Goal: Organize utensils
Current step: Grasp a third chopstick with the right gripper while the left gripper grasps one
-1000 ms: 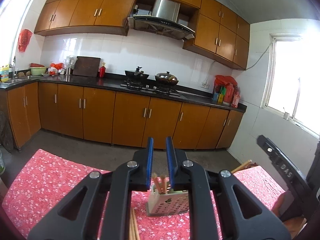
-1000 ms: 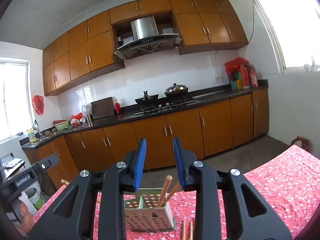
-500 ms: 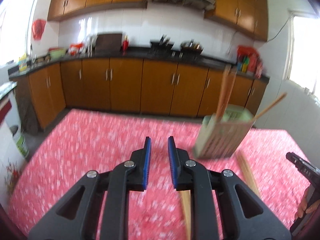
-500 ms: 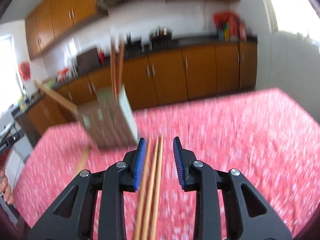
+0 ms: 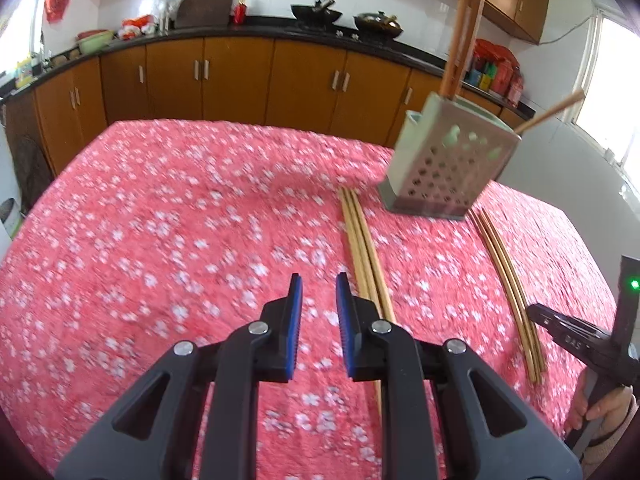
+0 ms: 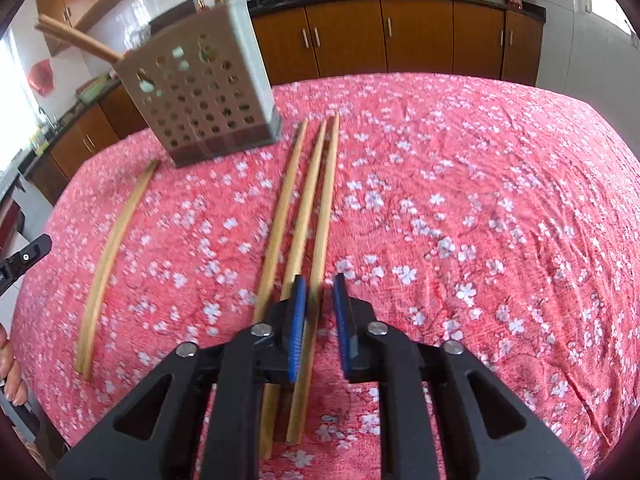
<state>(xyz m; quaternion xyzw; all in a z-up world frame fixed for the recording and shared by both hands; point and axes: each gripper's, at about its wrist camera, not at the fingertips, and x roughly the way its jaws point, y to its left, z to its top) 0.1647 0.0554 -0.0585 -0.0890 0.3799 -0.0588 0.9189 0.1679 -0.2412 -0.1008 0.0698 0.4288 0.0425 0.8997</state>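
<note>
A grey perforated utensil holder (image 5: 444, 160) (image 6: 204, 96) stands on the red flowered tablecloth (image 5: 160, 220) with several brown chopsticks sticking up out of it. Two groups of wooden chopsticks lie flat on the cloth. In the left wrist view one group (image 5: 362, 256) lies just right of my open, empty left gripper (image 5: 318, 292), the other (image 5: 510, 288) lies farther right. In the right wrist view three chopsticks (image 6: 308, 208) lie under my open right gripper (image 6: 320, 292), whose jaws straddle the rightmost one. Another group (image 6: 112, 248) lies at left.
Wooden kitchen cabinets and a dark counter (image 5: 240, 28) with woks run behind the table. The table's far edge (image 5: 240, 124) drops to the floor. The other gripper shows at the right edge of the left wrist view (image 5: 580, 336) and the left edge of the right wrist view (image 6: 20, 260).
Both grippers tilted down from facing the kitchen to looking at the table. The right gripper came down over the three chopsticks. The left gripper sank toward the cloth beside its chopsticks.
</note>
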